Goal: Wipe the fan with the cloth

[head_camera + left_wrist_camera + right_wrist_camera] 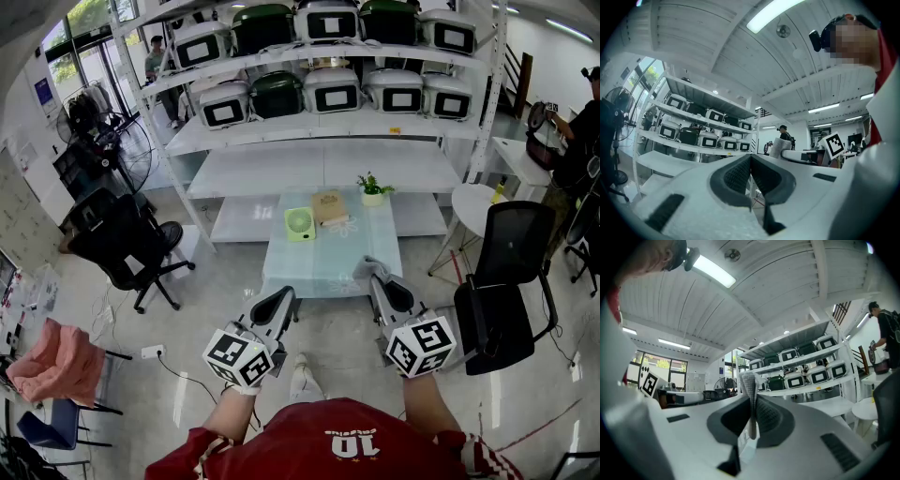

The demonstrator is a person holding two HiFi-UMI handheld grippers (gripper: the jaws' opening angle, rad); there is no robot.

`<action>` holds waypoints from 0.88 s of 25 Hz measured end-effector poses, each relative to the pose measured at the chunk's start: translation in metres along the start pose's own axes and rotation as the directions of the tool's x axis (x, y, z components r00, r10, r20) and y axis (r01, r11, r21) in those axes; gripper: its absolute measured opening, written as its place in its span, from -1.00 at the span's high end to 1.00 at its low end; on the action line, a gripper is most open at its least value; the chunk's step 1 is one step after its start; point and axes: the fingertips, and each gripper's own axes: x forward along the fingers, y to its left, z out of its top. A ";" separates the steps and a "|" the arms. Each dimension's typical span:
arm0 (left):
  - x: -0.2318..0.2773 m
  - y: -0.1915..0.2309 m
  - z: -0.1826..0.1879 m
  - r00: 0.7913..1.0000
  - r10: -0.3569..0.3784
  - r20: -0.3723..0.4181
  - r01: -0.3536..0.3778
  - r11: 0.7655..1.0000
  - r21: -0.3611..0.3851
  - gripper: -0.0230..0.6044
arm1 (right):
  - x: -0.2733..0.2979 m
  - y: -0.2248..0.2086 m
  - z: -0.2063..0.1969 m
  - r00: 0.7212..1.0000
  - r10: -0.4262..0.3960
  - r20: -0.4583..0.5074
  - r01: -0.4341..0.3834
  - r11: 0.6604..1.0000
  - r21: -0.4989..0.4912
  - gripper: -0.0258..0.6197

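Right tongs (pixel 752 401) clamped on cloth (pixel 749 380), only thin folded edge pinched. Left tongs (pixel 751 164) pressed together, nothing between. Both short of table (pixel 328 267) near edge. Fan (pixel 299 223) well ahead of left tongs, on table's far half. Risks: cloth slips from shallow pinch; small light fan slides or tips under unbraced push. Fan upright, round grille facing back toward tongs; body squarish, long axis unclear.

table (pixel 328 267) front: open | far end: fan (pixel 299 224), box (pixel 329 206), plant (pixel 373 190) | right: chair (pixel 506 281)
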 end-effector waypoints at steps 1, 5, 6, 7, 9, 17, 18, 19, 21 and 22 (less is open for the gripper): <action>0.000 0.000 0.000 1.000 0.000 0.001 0.000 1.000 0.001 0.92 | 0.000 0.000 0.000 1.000 0.000 0.000 0.000 1.000 -0.002 0.86; 0.000 0.000 0.001 1.000 -0.002 0.001 0.002 1.000 0.002 0.92 | 0.001 0.000 0.000 1.000 -0.002 -0.001 0.002 1.000 -0.007 0.86; 0.000 0.000 0.001 1.000 -0.002 0.002 0.002 1.000 0.002 0.92 | 0.000 0.001 0.000 1.000 -0.003 -0.001 0.003 1.000 -0.008 0.86; 0.000 0.000 0.002 1.000 -0.003 0.001 0.003 1.000 0.002 0.92 | 0.000 0.001 0.001 1.000 -0.003 -0.002 0.003 1.000 -0.008 0.86; -0.001 0.001 0.002 1.000 -0.002 0.001 0.002 1.000 0.001 0.92 | 0.000 0.002 0.000 1.000 -0.005 -0.005 0.005 1.000 -0.009 0.86; -0.001 0.004 -0.001 1.000 0.004 0.001 -0.004 1.000 -0.007 0.92 | -0.001 -0.001 -0.003 1.000 -0.019 -0.012 0.019 1.000 -0.008 0.86; -0.001 0.005 -0.001 1.000 0.006 0.000 -0.006 1.000 -0.008 0.92 | -0.001 -0.002 -0.003 1.000 -0.025 -0.011 0.025 1.000 -0.003 0.86; -0.001 0.007 -0.001 1.000 0.007 0.000 -0.007 1.000 -0.009 0.92 | 0.000 -0.003 -0.003 1.000 -0.028 -0.010 0.029 1.000 0.003 0.86; -0.001 0.010 -0.002 1.000 0.011 0.000 -0.011 1.000 -0.011 0.92 | 0.003 -0.004 -0.006 1.000 -0.028 -0.011 0.028 0.999 0.019 0.86; -0.001 0.012 -0.002 1.000 0.012 0.001 -0.012 1.000 -0.011 0.92 | 0.005 -0.003 -0.007 1.000 -0.026 -0.012 0.026 0.999 0.026 0.85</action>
